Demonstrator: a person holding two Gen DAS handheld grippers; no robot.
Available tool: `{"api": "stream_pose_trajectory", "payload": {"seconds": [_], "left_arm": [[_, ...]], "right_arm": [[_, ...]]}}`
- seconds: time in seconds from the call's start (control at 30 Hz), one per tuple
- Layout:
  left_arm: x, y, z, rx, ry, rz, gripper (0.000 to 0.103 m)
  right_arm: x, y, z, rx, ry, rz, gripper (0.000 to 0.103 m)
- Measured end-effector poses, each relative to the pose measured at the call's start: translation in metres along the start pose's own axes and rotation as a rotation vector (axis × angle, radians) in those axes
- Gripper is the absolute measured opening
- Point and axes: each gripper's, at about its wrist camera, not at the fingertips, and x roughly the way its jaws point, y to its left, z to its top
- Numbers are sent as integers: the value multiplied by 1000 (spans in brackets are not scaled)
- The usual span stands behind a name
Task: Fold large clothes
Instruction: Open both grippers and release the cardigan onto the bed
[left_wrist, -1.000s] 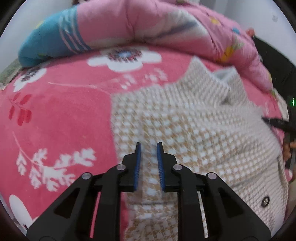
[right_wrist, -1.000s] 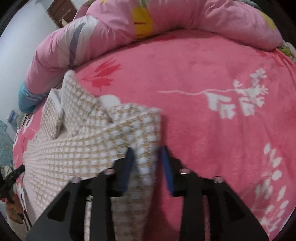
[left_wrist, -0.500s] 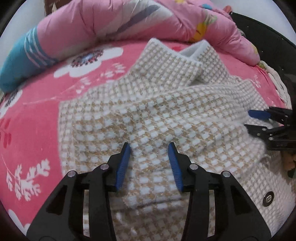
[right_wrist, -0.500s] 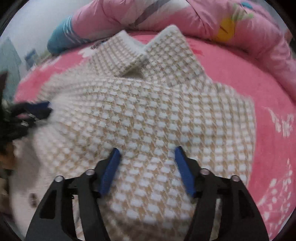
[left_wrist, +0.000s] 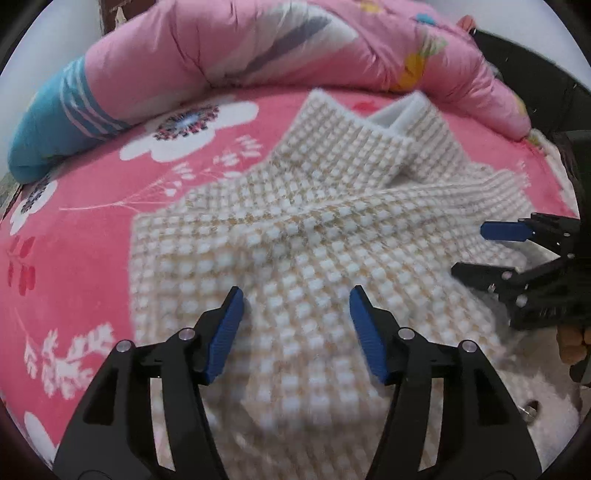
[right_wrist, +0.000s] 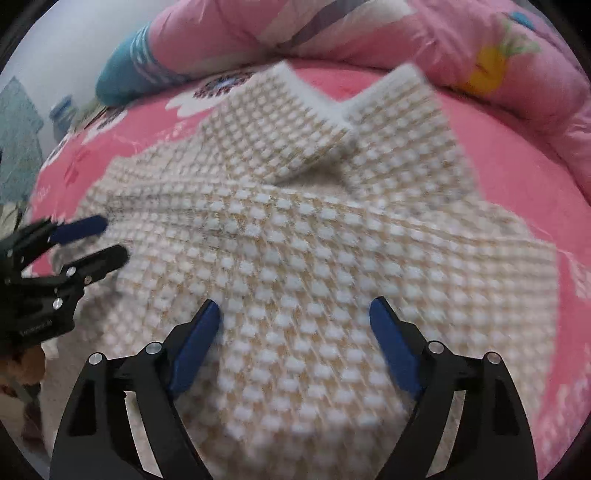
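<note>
free: pink blanket (left_wrist: 74, 258) left of coat (left_wrist: 295, 240) | blocked: rolled quilt (left_wrist: 258, 44) behind

Beige-and-white checked coat (left_wrist: 306, 258), pink floral blanket (left_wrist: 74, 229)

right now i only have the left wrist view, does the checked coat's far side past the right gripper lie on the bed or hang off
observer: It lies on the bed. In the right wrist view the checked coat ends at a side edge, with bare pink blanket beyond it.
operator: is the right gripper pinching any of it
observer: No. The right gripper has just been opening its jaws and they stand wide. Coat fabric lies between them, but neither pad presses on it.
operator: anything past the bed on my side
observer: Yes, what looks like a clear bottle sits beyond the blanket's edge, near the wall. It is too blurred to say more.
</note>
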Motion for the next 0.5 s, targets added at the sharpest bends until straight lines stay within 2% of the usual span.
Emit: {"api": "stream_pose_trajectory", "payload": {"seconds": [0.1, 0.17, 0.23, 0.3, 0.33, 0.37, 0.43, 0.5], "left_arm": [[-29, -1, -19, 32, -21, -2, 69], [-32, 3, -37, 27, 7, 24, 75], [-15, 8, -54, 7, 71, 41, 77], [-14, 3, -59, 26, 32, 65, 77], [-19, -4, -59, 39, 18, 92, 77], [-29, -8, -59, 41, 13, 115, 77], [-50, -10, -63, 25, -9, 96, 78], [-77, -13, -74, 27, -41, 124, 83]], "right_arm": [[-38, -4, -20, 10, -48, 50, 81], [-51, -11, -39, 19, -77, -33, 83], [-30, -24, -54, 52, -29, -96, 90], [-21, -29, -62, 52, -34, -81, 91], [-29, -26, -61, 64, -39, -105, 91], [-38, -23, -59, 80, -37, -119, 91], [-68, -14, -65, 92, -72, -99, 91], [-97, 1, -81, 64, -125, -98, 92]]}}
